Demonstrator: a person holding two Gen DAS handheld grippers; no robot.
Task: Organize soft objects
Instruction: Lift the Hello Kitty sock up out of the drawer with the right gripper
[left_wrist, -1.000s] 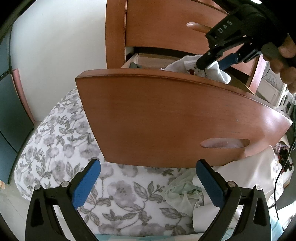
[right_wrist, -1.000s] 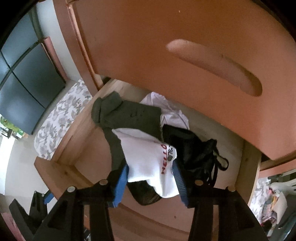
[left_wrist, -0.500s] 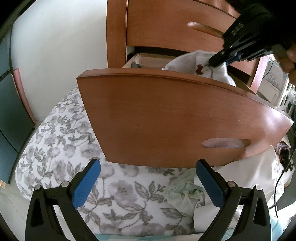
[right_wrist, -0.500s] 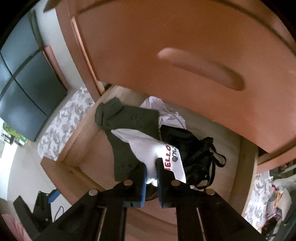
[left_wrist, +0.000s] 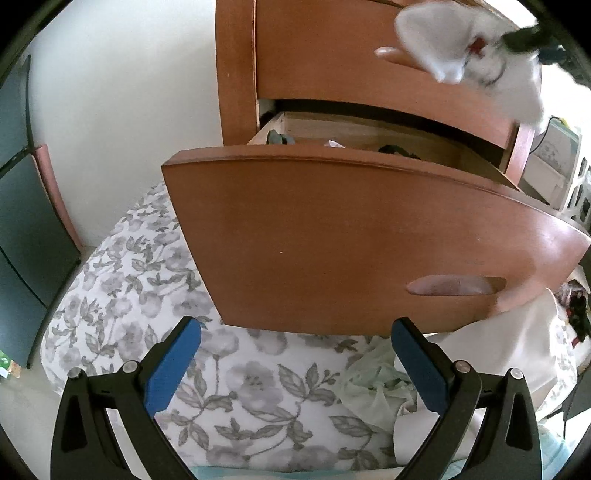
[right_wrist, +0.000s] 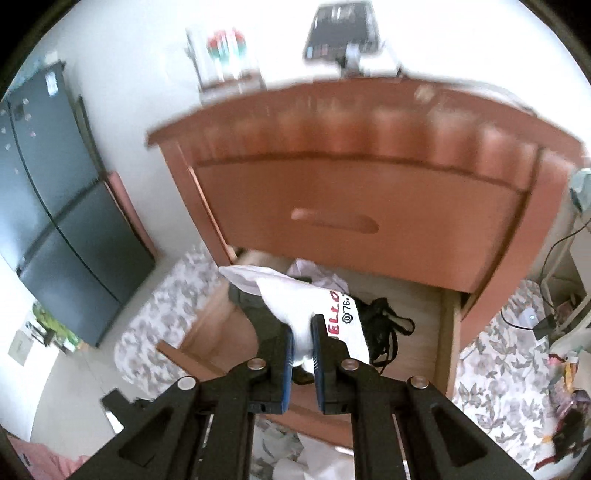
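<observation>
left wrist view: the left gripper (left_wrist: 295, 354) stands spread wide, nothing between its blue pads, above a floral bedspread (left_wrist: 122, 295). ahead of it is the open drawer (left_wrist: 362, 240) front. far up to its right a white garment (left_wrist: 458, 48) hangs blurred from the right gripper (left_wrist: 524, 35), long axis slanting down to the right.

right wrist view: the right gripper (right_wrist: 303, 347) is pressed onto a bunched fold of the white garment (right_wrist: 295, 299), jaws having just closed on it. the cloth trails forward from the pads, long axis running away and left, over the drawer (right_wrist: 445, 325). it is white with red lettering and a black mark. a black strappy item (right_wrist: 384, 325) lies just right, a dark green garment (right_wrist: 255, 306) left.
</observation>
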